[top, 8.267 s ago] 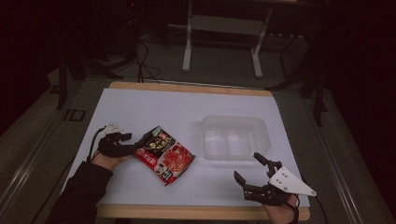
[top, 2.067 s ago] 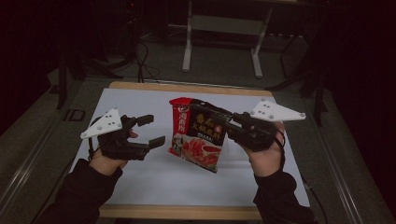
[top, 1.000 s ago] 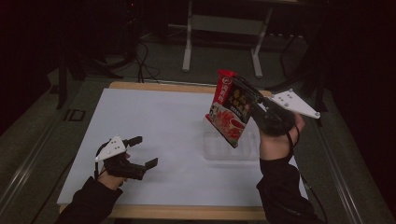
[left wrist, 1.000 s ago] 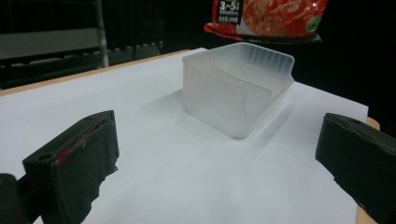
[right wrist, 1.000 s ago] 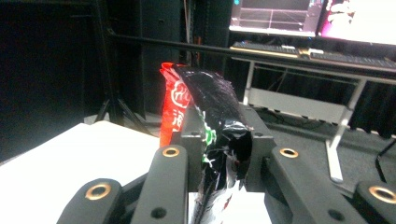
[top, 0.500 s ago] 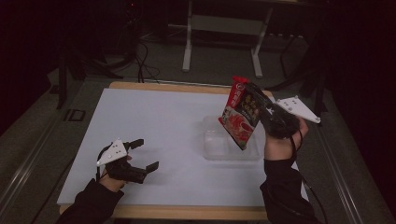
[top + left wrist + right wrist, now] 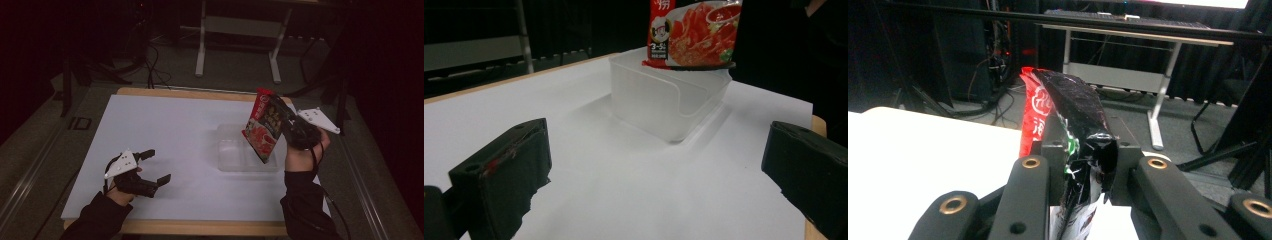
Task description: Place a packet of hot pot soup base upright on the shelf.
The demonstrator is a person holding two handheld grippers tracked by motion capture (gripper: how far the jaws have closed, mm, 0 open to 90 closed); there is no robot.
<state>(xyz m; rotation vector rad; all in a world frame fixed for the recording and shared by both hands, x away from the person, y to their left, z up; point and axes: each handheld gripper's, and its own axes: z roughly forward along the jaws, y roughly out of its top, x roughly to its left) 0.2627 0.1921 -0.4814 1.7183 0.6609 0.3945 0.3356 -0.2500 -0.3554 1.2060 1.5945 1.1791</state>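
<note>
A red and black snack packet (image 7: pixel 263 126) hangs upright over the clear plastic container (image 7: pixel 235 155), with my right gripper (image 7: pixel 285 123) shut on its edge. In the right gripper view the packet (image 7: pixel 1068 125) is pinched between the jaws. In the left gripper view the packet's lower edge (image 7: pixel 694 35) reaches just over the container (image 7: pixel 664 100) rim. My left gripper (image 7: pixel 156 167) rests low at the table's front left, open with nothing between its fingers (image 7: pixel 504 170).
The white table top (image 7: pixel 165 130) has a wooden front edge. A metal stand (image 7: pixel 240 30) and cables lie on the dark floor behind the table.
The right gripper has carried the packet down and slightly toward me, lower over the container. The left gripper has stayed low at the front left.
</note>
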